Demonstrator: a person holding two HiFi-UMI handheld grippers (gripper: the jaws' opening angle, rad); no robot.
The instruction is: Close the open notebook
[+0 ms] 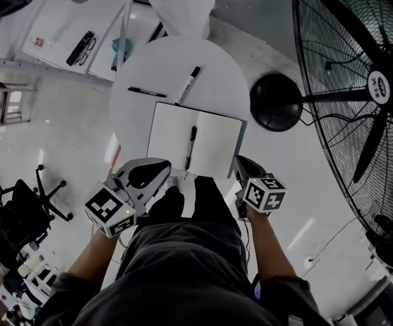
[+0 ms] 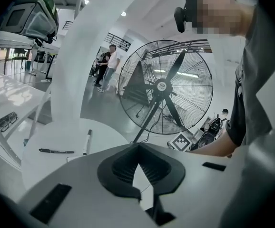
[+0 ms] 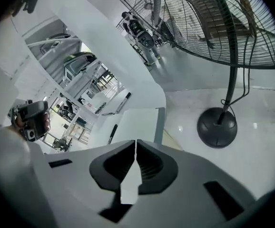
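Notebook (image 1: 171, 138) lies open and flat on the near part of the round table (image 1: 183, 56), just ahead of both grippers. The left gripper (image 2: 137, 145) has its jaws tip to tip with nothing between them, and sits by the near left corner of the pages. The right gripper (image 3: 136, 142) is closed and empty in the same way, by the near right corner; whether either one touches the paper cannot be told.

The notebook's long axis runs side to side across the person, turned a little so that its right end lies nearer to them. One long edge faces the grippers and the other faces the middle of the table. A dark edge shows along its right side. A pen (image 1: 191, 148) lies on the pages near their middle, crosswise to the long axis and pointing away from the person.

Beyond the notebook a thin pen (image 1: 147, 92) and a marker (image 1: 188, 85) lie on the bare tabletop, apart from it. A fan (image 1: 360, 80) stands on the floor to the right.
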